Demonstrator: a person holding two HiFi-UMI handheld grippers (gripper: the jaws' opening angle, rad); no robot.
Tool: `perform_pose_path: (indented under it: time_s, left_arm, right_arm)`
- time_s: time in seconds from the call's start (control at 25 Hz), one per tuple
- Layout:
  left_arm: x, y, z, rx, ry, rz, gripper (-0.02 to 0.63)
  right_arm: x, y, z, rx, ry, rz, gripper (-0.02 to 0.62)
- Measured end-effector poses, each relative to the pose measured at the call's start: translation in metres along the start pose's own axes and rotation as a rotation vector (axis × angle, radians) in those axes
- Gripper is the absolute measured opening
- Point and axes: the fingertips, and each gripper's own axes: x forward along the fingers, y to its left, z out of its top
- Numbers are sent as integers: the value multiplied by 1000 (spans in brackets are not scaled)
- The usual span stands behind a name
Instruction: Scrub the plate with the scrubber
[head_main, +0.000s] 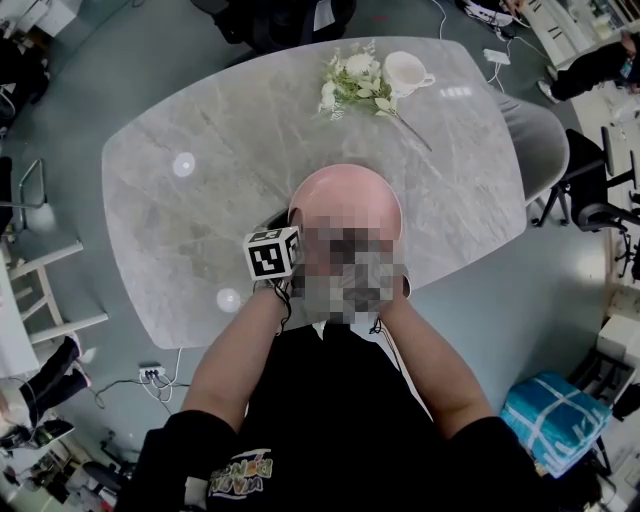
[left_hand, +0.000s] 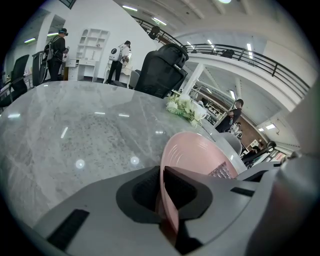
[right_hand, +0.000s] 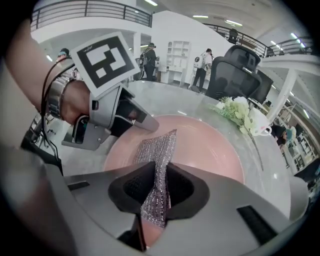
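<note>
Left gripper view: left gripper (left_hand: 162, 175) clamped on pink plate (left_hand: 197, 152) rim. Right gripper (right_hand: 160, 175) pinches silver scrubber (right_hand: 159, 147), which lies against the plate face.

Open-plan office hall: a mezzanine railing (right_hand: 85, 10), a black office chair (right_hand: 240, 67) and white shelving (right_hand: 177, 54) behind the marble tabletop (head_main: 200, 220).

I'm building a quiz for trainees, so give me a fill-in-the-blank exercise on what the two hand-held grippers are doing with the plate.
1. The left hand-held gripper is shut on the rim of the ____ plate.
2. The scrubber is clamped in the ____ hand-held gripper.
3. On the table, beside the flowers, stands a ____ cup.
Missing words: pink; right; white.
</note>
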Motion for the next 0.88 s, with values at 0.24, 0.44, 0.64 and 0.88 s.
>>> perform_pose_path:
  time_s: [0.24,0.44,0.64,0.88]
  left_arm:
    - [0,0,-1,-3,10,-20,38]
    - [0,-1,0,-17,9,-30,38]
    - [0,0,0,-14,9,-38,37]
    - [0,0,-1,-14,9,-44,35]
  right_arm:
    - [2,-20,15,222,-88,22,78]
    - [13,-23,35,279,-95,51,78]
    - [32,-31,35,207,-31,16,80]
    - [40,-43,33,141,6,-20,81]
